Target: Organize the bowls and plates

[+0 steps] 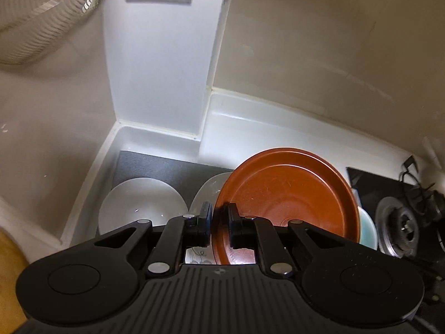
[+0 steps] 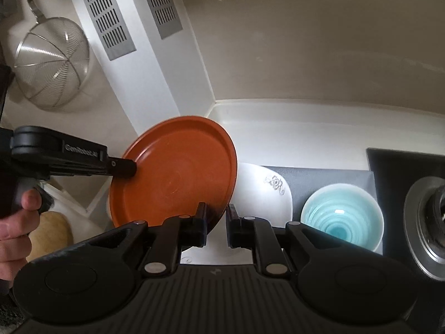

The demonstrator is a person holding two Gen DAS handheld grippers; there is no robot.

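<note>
while the left gripper [image 1: 218, 220] clamps the orange plate's [image 1: 286, 192] rim, right gripper [image 2: 215, 224] fingers stand apart beneath it

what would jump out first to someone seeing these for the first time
The orange plate stands out, tilted up above the counter, its rim clamped in the left gripper. Next, the turquoise bowl sits on the dark mat at right, and a wire strainer hangs on the wall upper left.

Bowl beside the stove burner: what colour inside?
Pale turquoise bowl with concentric rings; clearest in the right wrist view.
</note>
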